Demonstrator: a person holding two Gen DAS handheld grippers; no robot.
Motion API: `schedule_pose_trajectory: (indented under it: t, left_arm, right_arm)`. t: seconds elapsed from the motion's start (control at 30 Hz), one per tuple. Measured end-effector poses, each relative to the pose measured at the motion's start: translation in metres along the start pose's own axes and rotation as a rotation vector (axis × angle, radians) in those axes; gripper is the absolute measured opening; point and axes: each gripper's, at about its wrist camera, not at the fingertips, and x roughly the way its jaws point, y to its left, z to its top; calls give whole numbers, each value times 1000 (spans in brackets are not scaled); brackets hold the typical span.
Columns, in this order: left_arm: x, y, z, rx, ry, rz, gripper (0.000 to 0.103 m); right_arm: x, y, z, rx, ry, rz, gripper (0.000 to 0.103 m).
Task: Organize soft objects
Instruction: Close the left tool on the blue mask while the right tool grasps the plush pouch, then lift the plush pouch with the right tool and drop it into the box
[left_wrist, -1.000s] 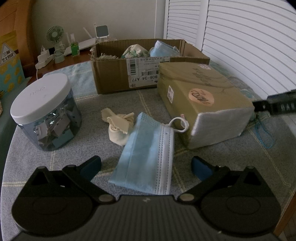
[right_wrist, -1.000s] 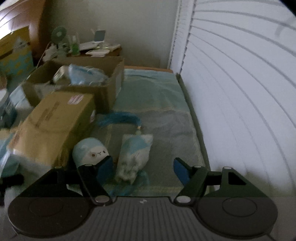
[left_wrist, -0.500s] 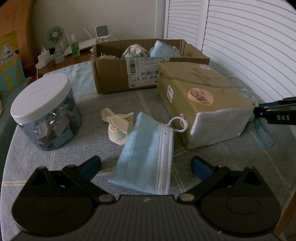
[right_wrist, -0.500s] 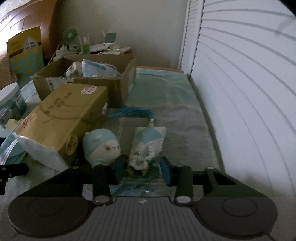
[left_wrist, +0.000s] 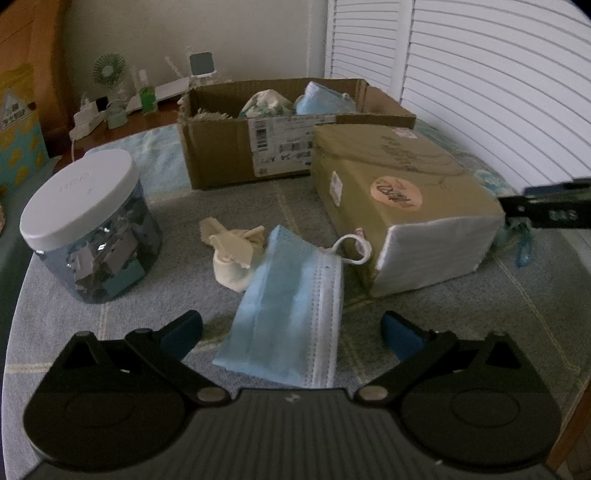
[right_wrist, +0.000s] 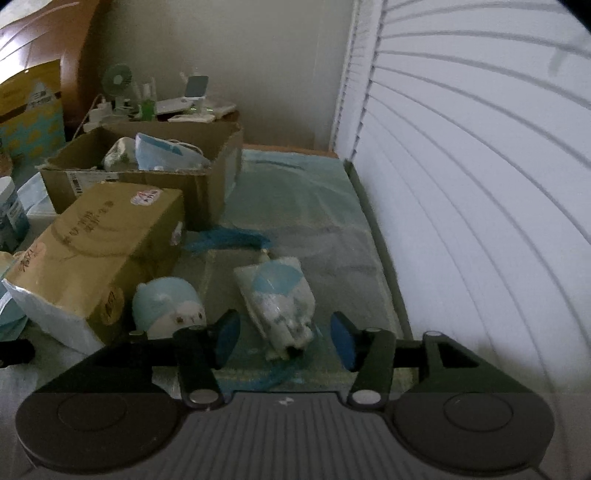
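Observation:
In the left wrist view a blue face mask (left_wrist: 291, 314) lies on the table between the open jaws of my left gripper (left_wrist: 291, 332), next to a cream cloth pouch (left_wrist: 232, 254). An open cardboard box (left_wrist: 221, 147) at the back holds soft items. In the right wrist view my right gripper (right_wrist: 282, 338) is open, with its blue pads on either side of a pale blue-and-white pouch (right_wrist: 280, 299) without touching it. A round blue-capped plush (right_wrist: 168, 306) sits just left of the left pad. The cardboard box (right_wrist: 199, 184) stands behind.
A sealed brown parcel (left_wrist: 402, 199) lies right of the mask, also in the right wrist view (right_wrist: 99, 251). A clear jar with a white lid (left_wrist: 88, 225) stands left. A blue tassel (right_wrist: 225, 240) lies behind the pouch. White shutters (right_wrist: 480, 166) close the right side.
My right gripper moved forward around the pouch; its jaws narrowed half a second ago and now stand wider apart. My left gripper has barely moved.

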Motion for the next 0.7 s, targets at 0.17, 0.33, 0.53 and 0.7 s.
schedule_pose_trajectory:
  t: [0.17,0.33,0.53,0.7]
  left_arm:
    - [-2,-2,2,11,-18,-14,82]
    - [-1,-2,6,6,-26,-14,68]
    - [-1,1,9,-6,-27,-18,48]
    - [-5,4,10,-16,-17,-39,41]
  right_arm:
    - [18,0,10,-12,4,3,60]
    - [29,1,12,-28,7,18,59]
    - [30,0,13,-27,6,34,49]
    - [24,1,12,-15,5,28,40]
